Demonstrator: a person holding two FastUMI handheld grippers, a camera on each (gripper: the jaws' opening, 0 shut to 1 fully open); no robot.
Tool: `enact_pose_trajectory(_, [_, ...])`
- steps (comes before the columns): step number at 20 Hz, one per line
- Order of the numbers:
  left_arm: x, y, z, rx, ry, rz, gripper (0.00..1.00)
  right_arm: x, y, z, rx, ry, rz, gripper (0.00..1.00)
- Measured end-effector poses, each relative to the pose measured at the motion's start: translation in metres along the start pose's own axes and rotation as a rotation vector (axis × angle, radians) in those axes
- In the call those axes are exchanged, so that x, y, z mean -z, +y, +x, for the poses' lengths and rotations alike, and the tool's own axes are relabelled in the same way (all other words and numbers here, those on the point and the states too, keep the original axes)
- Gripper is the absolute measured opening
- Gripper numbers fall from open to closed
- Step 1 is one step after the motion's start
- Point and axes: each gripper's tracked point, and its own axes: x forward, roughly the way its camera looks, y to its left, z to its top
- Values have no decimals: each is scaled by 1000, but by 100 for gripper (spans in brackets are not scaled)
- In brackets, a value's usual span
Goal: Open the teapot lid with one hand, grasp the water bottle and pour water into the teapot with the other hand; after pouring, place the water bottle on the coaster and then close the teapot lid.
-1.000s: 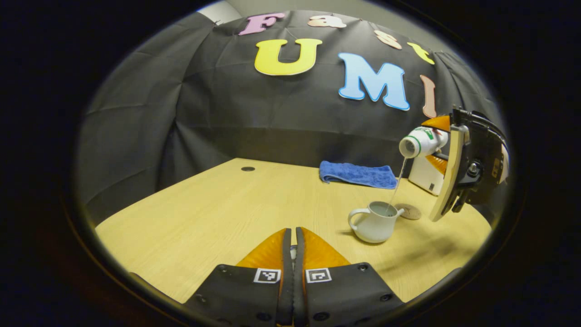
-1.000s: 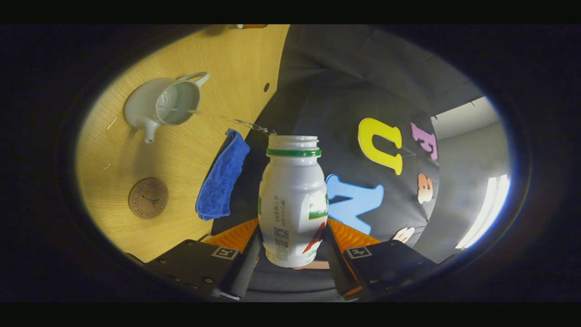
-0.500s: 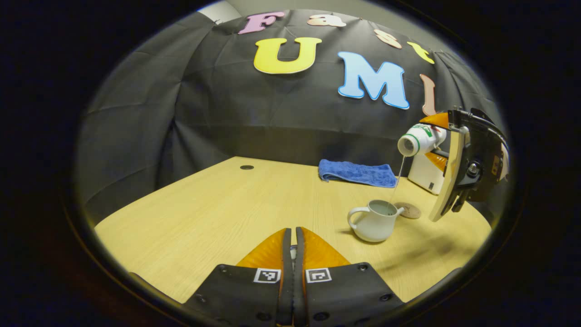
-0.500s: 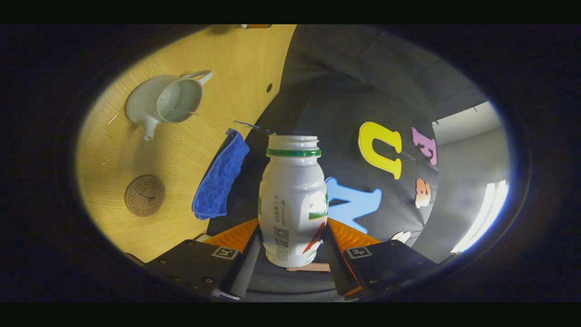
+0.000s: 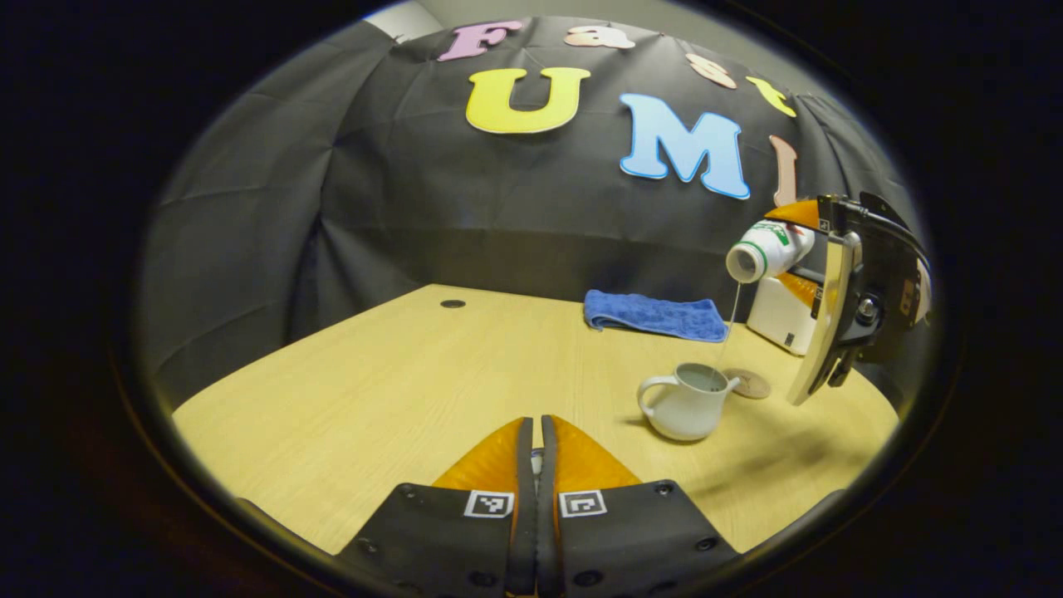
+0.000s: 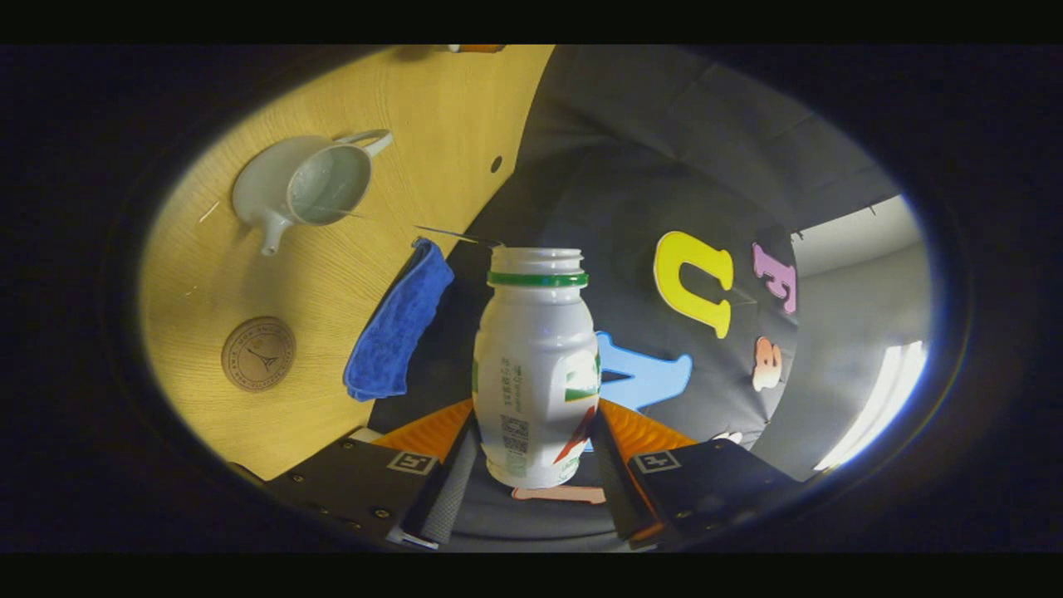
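In the left gripper view, the left hand-held gripper (image 5: 536, 440) hangs over the near part of the tabletop (image 5: 399, 390) with its two fingers pressed together; a small pale thing shows in the slit between them, too hidden to say what it is. Farther on, toward the right side of the tabletop, the white teapot (image 5: 688, 402) stands upright with its top open, handle to the left. Just behind it lies the round coaster (image 5: 750, 383), apart from the pot. Above them the right hand-held gripper (image 5: 801, 253) holds the water bottle (image 5: 766, 251) tipped over, mouth down and to the left, and a thin stream of water (image 5: 733, 320) falls from the mouth toward the teapot. A blue cloth (image 5: 654, 316) lies folded at the far edge, with a white box (image 5: 779, 317) beside it at the far right corner. In the right gripper view, both fingers of the right hand-held gripper (image 6: 531, 432) pinch the lower body of the water bottle (image 6: 536, 365), and the teapot (image 6: 301, 188), coaster (image 6: 258, 354) and blue cloth (image 6: 397, 324) lie beyond.
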Motion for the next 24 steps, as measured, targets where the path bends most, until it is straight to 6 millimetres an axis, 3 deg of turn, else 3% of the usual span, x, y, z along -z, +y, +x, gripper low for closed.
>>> enact_pose_trajectory(4, [1, 1, 0, -2, 0, 0, 2, -2, -4, 1, 9, -9, -20, 70])
enact_pose_trajectory(6, [1, 2, 0, -3, 0, -1, 6, -4, -4, 2, 13, -15, -27, 70])
enact_pose_trajectory(9, [4, 2, 1, -4, 2, -4, 2, -6, -6, 2, 19, -23, -42, 70])
enact_pose_trajectory(10, [4, 4, 0, -4, 2, -6, 6, -7, -8, 2, 22, -25, -47, 70])
enact_pose_trajectory(24, [8, 2, 4, -2, 3, -8, 6, -16, -12, 6, 49, -59, -98, 70])
